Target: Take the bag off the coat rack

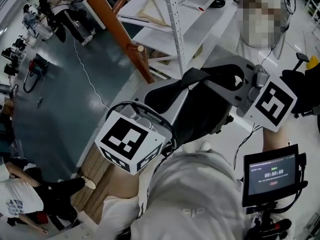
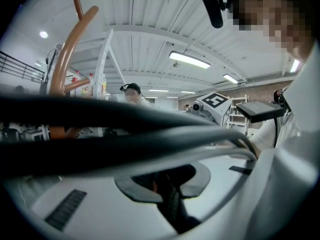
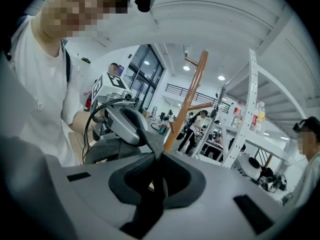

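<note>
Bag (image 1: 200, 115): dark fabric, slung between your two sets of fingers in front of your torso, hanging just below both and apart from the coat rack.

Left gripper (image 2: 167, 186): fingers (image 2: 137, 190) drawn narrow, closed on a dark fold of the bag that passes straight between them. Blurred cables (image 2: 150, 134) cross just beyond the fingertips.

Right gripper (image 3: 155, 176): fingers (image 3: 131, 176) narrow as well, pinching the bag's strap (image 3: 150, 146). The strap runs from these fingers directly away to your left gripper's fingers opposite. The bag's grey body (image 3: 102, 151) sits below that far grip.

Coat rack (image 1: 107, 19): orange-brown pole with a knobbed peg (image 1: 136, 48), well beyond both sets of fingertips; no part of the bag touches it.

Shelving (image 1: 172, 29): white perforated upright and shelves, beyond the fingers, just beside the rack.

Screen (image 1: 272, 174): small dark monitor, near your right gripper on its outer side, behind the fingers.

People (image 1: 20, 196): standing on the floor, well apart from either grip.
</note>
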`<state>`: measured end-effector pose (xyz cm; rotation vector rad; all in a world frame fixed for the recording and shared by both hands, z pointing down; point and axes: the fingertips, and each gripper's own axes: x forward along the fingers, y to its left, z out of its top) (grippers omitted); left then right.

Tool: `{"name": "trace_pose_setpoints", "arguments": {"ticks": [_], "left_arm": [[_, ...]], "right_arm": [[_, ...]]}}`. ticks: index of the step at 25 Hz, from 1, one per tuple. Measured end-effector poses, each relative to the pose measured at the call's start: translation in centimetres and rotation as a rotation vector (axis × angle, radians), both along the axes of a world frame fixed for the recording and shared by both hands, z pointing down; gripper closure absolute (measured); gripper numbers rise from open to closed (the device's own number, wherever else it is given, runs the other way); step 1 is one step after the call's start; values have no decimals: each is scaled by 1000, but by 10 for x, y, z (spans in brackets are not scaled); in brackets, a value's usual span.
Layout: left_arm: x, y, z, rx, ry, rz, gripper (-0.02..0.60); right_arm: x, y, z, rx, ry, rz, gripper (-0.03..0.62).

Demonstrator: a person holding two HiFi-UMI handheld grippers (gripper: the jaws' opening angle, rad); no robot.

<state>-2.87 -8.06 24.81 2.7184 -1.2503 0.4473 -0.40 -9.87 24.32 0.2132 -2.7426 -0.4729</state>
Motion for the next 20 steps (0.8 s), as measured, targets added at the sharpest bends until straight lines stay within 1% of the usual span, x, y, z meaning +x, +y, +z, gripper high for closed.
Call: {"name": "trace_pose_setpoints", "arguments": {"ticks": [5, 10, 13, 15, 20], "left_arm": [[12, -10, 32, -48, -9, 51, 541], [21, -12, 63, -101, 3, 88, 541], [24, -10, 85, -136, 4, 97, 541], [28, -7, 100, -149, -12, 100, 541], [32, -2, 130, -177, -31, 109, 543]], "right_arm": [[12, -10, 33, -62, 26, 78, 545], [20, -11, 65, -116, 33, 116, 545], [24, -9, 85, -154, 38, 129, 545], [27, -6, 99, -177, 46, 140, 545], [31, -1, 127, -185, 60, 168, 546]]}}
